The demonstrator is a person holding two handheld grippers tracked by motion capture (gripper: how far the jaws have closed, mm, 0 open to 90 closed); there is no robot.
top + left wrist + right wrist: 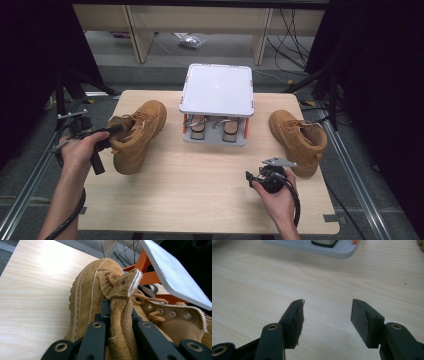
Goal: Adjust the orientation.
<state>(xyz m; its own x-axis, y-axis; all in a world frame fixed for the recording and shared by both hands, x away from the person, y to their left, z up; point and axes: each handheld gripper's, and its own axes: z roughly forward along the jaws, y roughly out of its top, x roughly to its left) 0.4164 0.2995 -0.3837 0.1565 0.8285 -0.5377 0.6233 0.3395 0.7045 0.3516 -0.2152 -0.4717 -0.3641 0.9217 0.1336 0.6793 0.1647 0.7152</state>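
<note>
Standing on a pale wooden table (200, 190), grey floor (215, 52) beyond.

Tan suede lace-up boot (137, 134) at worktop's left side, toe pointing away. Laces loose, collar open. Heel end raised, its collar edge pinched between black fingers (96, 336).

Glaring off the white rack top (216, 85) under overhead light; falling dark beyond the table (200, 190) edges. Blurring softly across the high view; washing out pale wood in the left gripper view.
</note>
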